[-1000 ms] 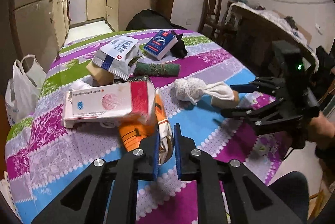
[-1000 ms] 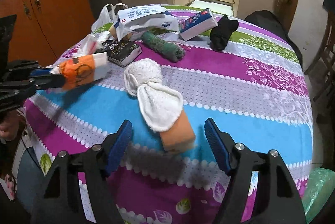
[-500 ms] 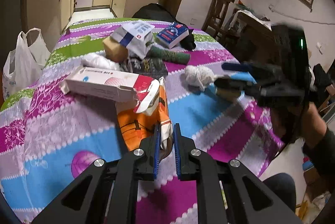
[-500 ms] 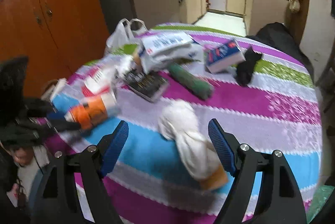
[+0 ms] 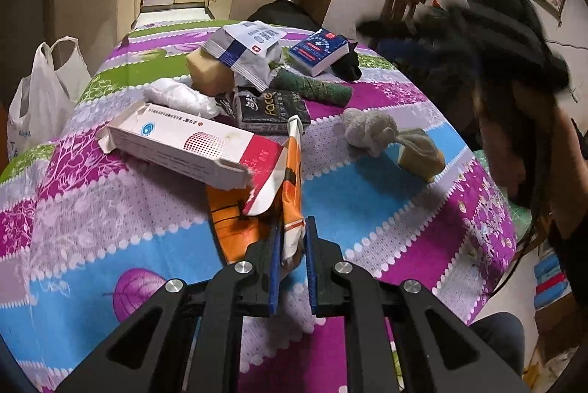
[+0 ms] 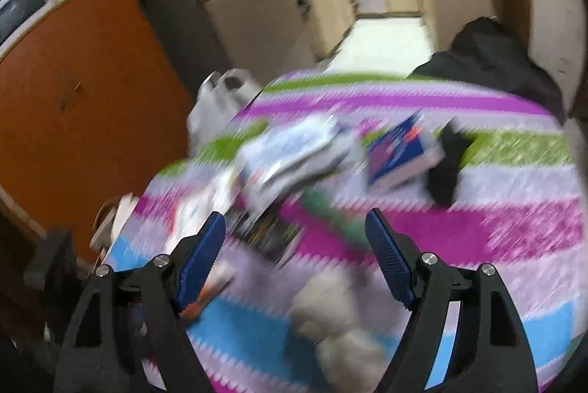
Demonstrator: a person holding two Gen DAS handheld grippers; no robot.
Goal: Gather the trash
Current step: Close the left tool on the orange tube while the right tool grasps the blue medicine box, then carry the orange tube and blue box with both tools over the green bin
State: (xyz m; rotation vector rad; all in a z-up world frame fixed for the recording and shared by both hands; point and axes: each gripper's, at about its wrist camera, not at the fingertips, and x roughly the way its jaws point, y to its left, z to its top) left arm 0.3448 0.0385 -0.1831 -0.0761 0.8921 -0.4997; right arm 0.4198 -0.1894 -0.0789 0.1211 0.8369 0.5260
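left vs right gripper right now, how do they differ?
The left gripper is shut on the orange wrapper; the right gripper holds nothing. Left jaws sit nearly together; right jaws stand wide apart. Left wrist view is sharp; right wrist view is motion-blurred. Both have blue pads and hang over the table.

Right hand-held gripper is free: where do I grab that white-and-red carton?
Take the white-and-red carton across its narrow width at the white, closed-looking far end, coming from above; its long flat body suits open jaws, and its torn red end overlaps the orange wrapper.
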